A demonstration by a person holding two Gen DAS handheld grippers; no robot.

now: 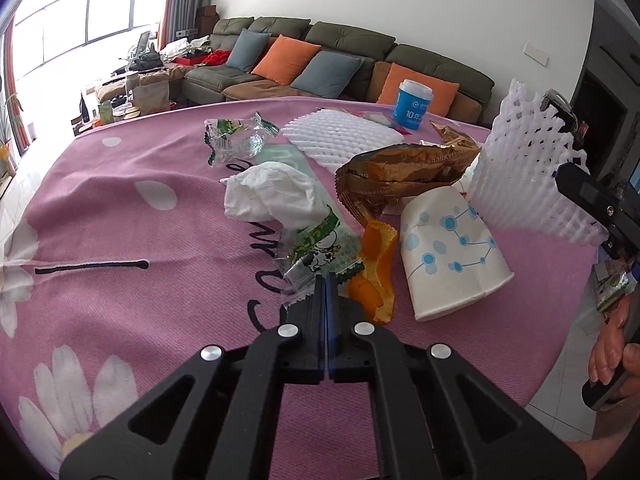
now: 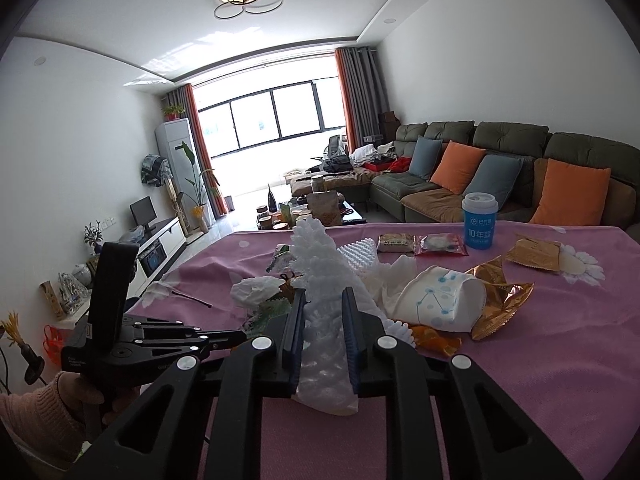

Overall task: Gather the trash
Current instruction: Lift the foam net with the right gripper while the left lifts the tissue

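My left gripper (image 1: pixel 325 280) is shut on the edge of a clear green-printed snack wrapper (image 1: pixel 316 250) lying on the pink tablecloth (image 1: pixel 140 240). My right gripper (image 2: pixel 323 300) is shut on a white foam fruit net (image 2: pixel 320 276) and holds it upright; the net also shows at the right of the left wrist view (image 1: pixel 528 168). Around them lie a crumpled white tissue (image 1: pixel 272 194), orange peel (image 1: pixel 378 280), a tipped paper cup (image 1: pixel 452 252), a gold foil bag (image 1: pixel 404 172), a flat foam net (image 1: pixel 344 136) and another green wrapper (image 1: pixel 236 136).
A blue lidded cup (image 2: pixel 479 220) stands at the far edge of the table, with small packaged snacks (image 2: pixel 440 245) and a gold packet (image 2: pixel 534 254) near it. A sofa with cushions (image 2: pixel 480 168) lies beyond. The left gripper (image 2: pixel 224 338) shows at lower left of the right wrist view.
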